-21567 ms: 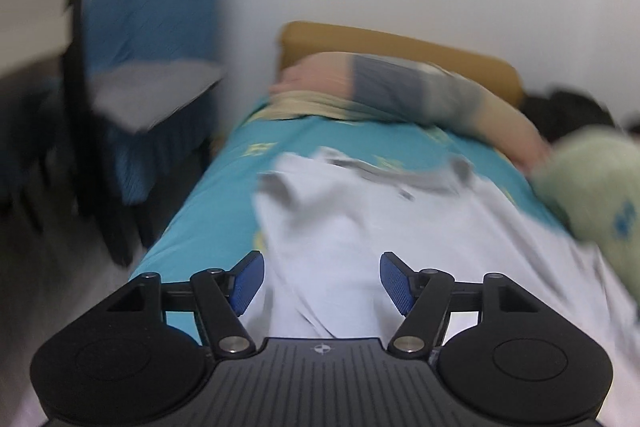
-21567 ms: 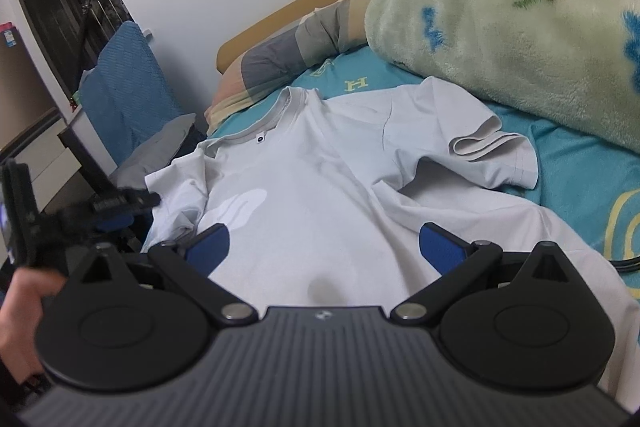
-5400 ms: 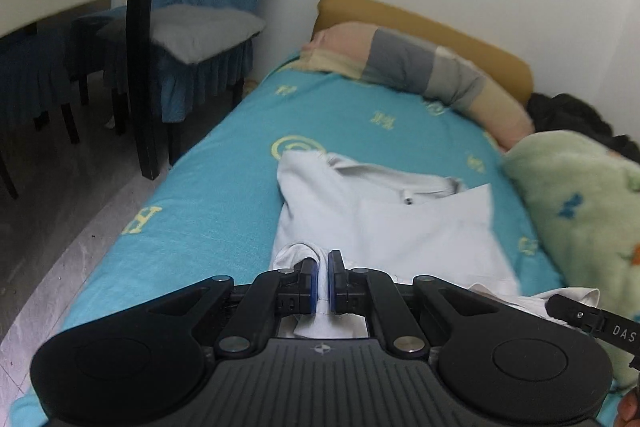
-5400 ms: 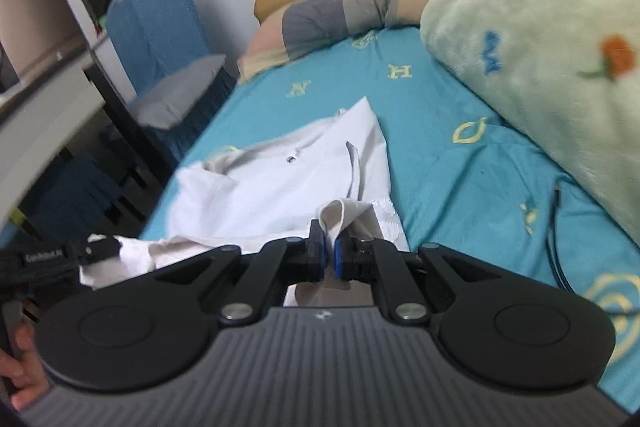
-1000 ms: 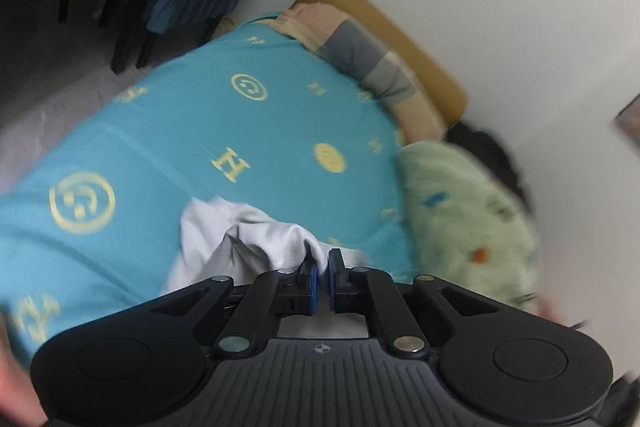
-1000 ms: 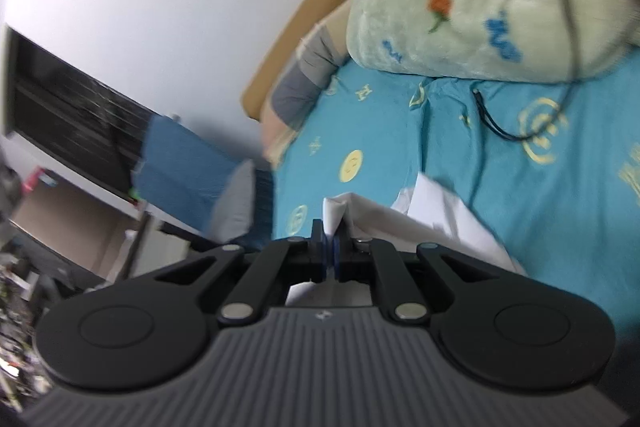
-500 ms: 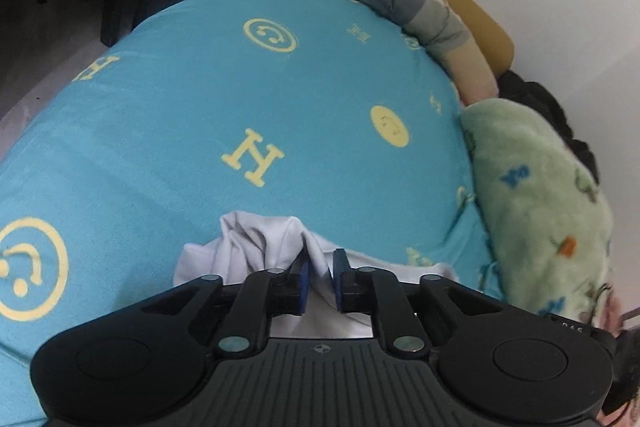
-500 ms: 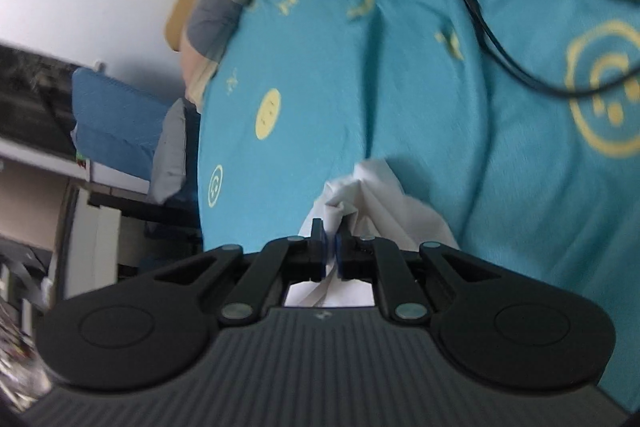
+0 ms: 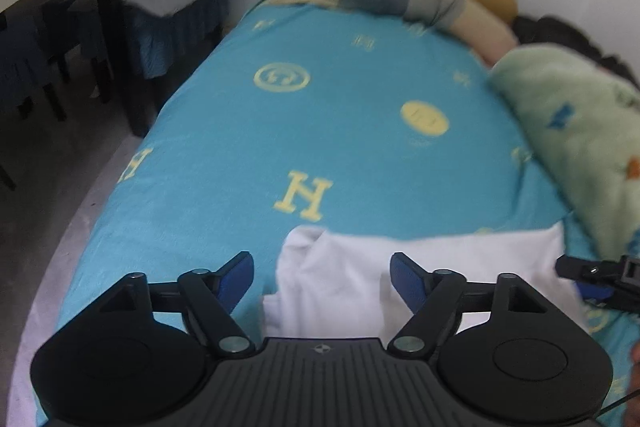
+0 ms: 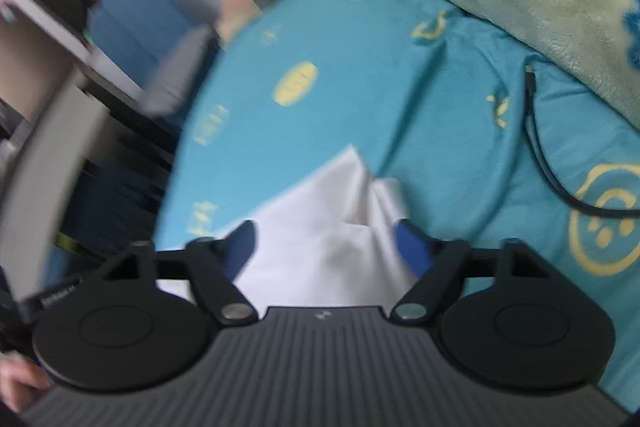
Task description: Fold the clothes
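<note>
A: So, the white shirt (image 9: pixel 400 267) lies folded on the blue bed (image 9: pixel 320 131), at 6 o'clock in both views, just ahead of the cameras.

B: And the grippers?

A: The left gripper (image 9: pixel 322 275) and the right gripper (image 10: pixel 324 247) are both opening, jaws spread, cloth under the gap but nothing pinched.

B: How should it handle?

A: Light, soft and limp, I'd judge; it will sag and slide off its fold if lifted by 1 layer. Better to pinch all layers at a corner or along the folded edge, 1 gripper at each end.

B: Anything unclear?

A: The near edge is hidden under the gripper bodies, and the right view is blurred, so the peak (image 10: pixel 352 163) at 12 o'clock could be a loose flap.
</note>
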`<state>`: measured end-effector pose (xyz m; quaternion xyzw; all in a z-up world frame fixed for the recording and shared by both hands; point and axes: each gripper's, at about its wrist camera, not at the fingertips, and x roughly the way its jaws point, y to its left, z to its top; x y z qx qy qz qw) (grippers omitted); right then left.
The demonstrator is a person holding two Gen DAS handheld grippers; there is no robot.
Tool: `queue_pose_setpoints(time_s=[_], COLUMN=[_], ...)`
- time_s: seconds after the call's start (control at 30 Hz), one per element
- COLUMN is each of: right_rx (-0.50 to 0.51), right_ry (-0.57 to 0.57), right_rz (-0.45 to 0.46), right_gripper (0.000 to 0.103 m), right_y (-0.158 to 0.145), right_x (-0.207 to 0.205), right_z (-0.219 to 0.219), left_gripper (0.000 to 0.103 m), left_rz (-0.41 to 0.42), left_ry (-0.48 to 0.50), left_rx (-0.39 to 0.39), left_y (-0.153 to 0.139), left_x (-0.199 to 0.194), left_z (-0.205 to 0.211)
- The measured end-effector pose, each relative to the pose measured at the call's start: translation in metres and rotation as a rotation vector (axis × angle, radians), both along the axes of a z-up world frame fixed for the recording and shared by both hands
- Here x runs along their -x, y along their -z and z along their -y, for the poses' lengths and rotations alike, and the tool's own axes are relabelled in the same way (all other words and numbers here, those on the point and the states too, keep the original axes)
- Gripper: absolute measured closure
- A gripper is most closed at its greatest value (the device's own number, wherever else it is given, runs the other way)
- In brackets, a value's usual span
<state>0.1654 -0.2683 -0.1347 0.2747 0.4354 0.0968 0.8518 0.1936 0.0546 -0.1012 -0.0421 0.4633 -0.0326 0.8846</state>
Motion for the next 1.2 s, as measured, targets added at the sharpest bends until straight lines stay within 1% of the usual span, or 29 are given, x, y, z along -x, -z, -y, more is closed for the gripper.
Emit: queue_pose_setpoints(time_s=[0.03,0.07,0.1,0.13,0.17,0.2,0.23,0.27,0.3,0.33,0.43,0.47,0.53,0.6,0.63,0.7,0.73,0.8,0.83,0.87,0.9,0.93,0.97,1.07,1.13,1.17,1.2], right_rx=[0.007,0.013,0.031,0.051,0.073,0.095,0.118,0.140,0.137,0.129,0.132,0.142,0.160,0.174,0.198,0.247,0.244,0.191,0.168,0.146,0.136,0.137,0.145,0.140,0.124,0.121,0.129], right_ry=[0.004,0.008,0.014,0.019,0.019,0.018,0.017,0.016,0.023,0.033,0.060,0.064,0.070,0.085,0.092,0.099,0.106,0.129,0.135,0.141,0.138,0.130,0.120,0.064,0.005,-0.026,-0.051], right_rz=[-0.007,-0.013,-0.014,-0.014,-0.001,0.014,0.029,0.043,0.062,0.084,0.169,0.185,0.214,0.219,0.221,0.199,0.175,0.136,0.135,0.136,0.151,0.170,0.183,0.184,0.174,0.166,0.156], right_gripper=[0.032,0.033,0.041,0.056,0.060,0.067,0.073,0.080,0.083,0.084,0.088,0.089,0.089,0.089,0.089,0.089,0.088,0.088,0.087,0.087,0.087,0.086,0.085,0.084,0.083,0.074,0.051], right_y=[0.005,0.010,0.014,0.018,0.017,0.017,0.016,0.015,0.010,0.005,-0.010,-0.013,-0.018,-0.016,-0.014,-0.006,-0.001,0.003,0.000,-0.003,-0.008,-0.013,-0.018,-0.028,-0.032,-0.034,-0.035], right_x=[-0.001,-0.003,-0.002,-0.002,0.000,0.003,0.005,0.008,0.012,0.015,0.024,0.023,0.019,0.010,0.005,-0.006,-0.009,-0.009,-0.007,-0.005,-0.003,0.001,0.004,0.016,0.028,0.035,0.042], right_z=[-0.002,-0.004,-0.007,-0.011,-0.014,-0.017,-0.020,-0.024,-0.024,-0.023,-0.022,-0.023,-0.025,-0.027,-0.028,-0.030,-0.029,-0.022,-0.020,-0.018,-0.018,-0.019,-0.021,-0.030,-0.038,-0.042,-0.047], left_gripper=[0.034,0.043,0.058,0.067,0.082,0.089,0.092,0.093,0.094,0.094,0.094,0.094,0.094,0.094,0.094,0.093,0.092,0.089,0.087,0.081,0.071,0.068,0.062,0.054,0.051,0.051,0.051], left_rz=[-0.018,-0.030,-0.036,-0.032,-0.017,0.000,0.026,0.055,0.086,0.114,0.191,0.206,0.192,0.159,0.140,0.104,0.096,0.098,0.103,0.115,0.130,0.143,0.156,0.166,0.162,0.158,0.149], left_ry=[-0.015,-0.025,-0.026,-0.022,-0.021,-0.022,-0.015,-0.012,-0.014,-0.020,-0.036,-0.039,-0.050,-0.064,-0.070,-0.064,-0.057,-0.049,-0.048,-0.044,-0.034,-0.021,-0.009,0.034,0.070,0.089,0.105], left_rx=[-0.006,0.007,0.032,0.062,0.076,0.087,0.087,0.095,0.117,0.148,0.199,0.195,0.169,0.135,0.116,0.069,0.051,0.040,0.043,0.052,0.057,0.053,0.048,0.057,0.071,0.078,0.083], left_y=[0.007,0.013,0.018,0.020,0.019,0.017,0.013,0.007,0.000,-0.007,-0.022,-0.023,-0.016,-0.004,0.003,0.016,0.021,0.021,0.017,0.014,0.010,0.005,0.000,-0.014,-0.022,-0.026,-0.028], left_x=[-0.005,-0.008,-0.010,-0.012,-0.010,-0.008,-0.005,-0.001,0.004,0.008,0.017,0.017,0.008,-0.003,-0.008,-0.017,-0.018,-0.015,-0.013,-0.010,-0.007,-0.003,0.002,0.027,0.047,0.058,0.068], left_z=[0.000,-0.002,-0.004,-0.005,-0.006,-0.006,-0.006,-0.007,-0.009,-0.011,-0.016,-0.015,-0.011,-0.007,-0.005,-0.001,0.000,0.001,0.001,0.001,0.001,0.002,0.004,0.010,0.014,0.017,0.020])
